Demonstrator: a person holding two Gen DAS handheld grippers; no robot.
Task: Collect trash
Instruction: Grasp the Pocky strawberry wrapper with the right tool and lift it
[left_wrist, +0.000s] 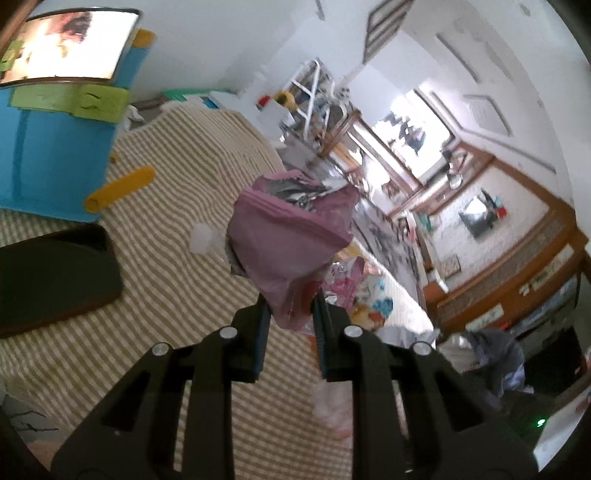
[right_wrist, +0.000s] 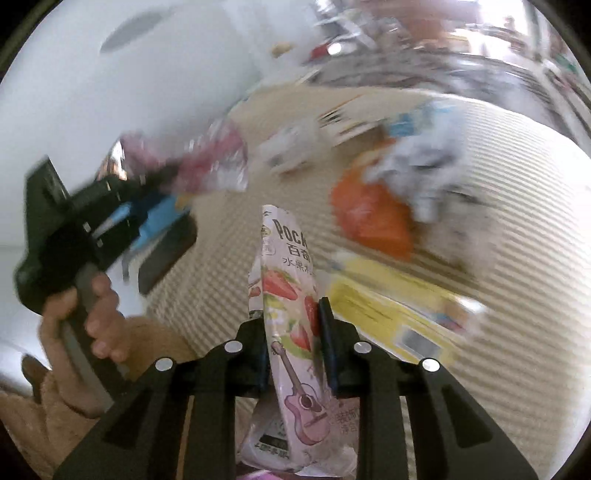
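Right now, left gripper (left_wrist: 290, 314): I see it pinching a crumpled pink wrapper (left_wrist: 291, 236), lifted above the striped bedcover (left_wrist: 166, 266).
Right gripper (right_wrist: 291, 332): pressed onto a Pocky strawberry packet (right_wrist: 288, 295), which stands upright between the pads.
Only in left view: black case (left_wrist: 55, 273) at near left, blue box (left_wrist: 55, 155) beyond it, small white wad (left_wrist: 203, 238) just left of the wrapper.
Only in right view: my hand (right_wrist: 85, 325) gripping the left tool's handle; blurred orange bag (right_wrist: 373, 218) and yellow packet (right_wrist: 391, 314) to the right on the cover.

Glossy foil-lined pink wrapper (left_wrist: 291, 236); ribbed striped cloth (left_wrist: 177, 280); glossy printed snack packet (right_wrist: 291, 332).
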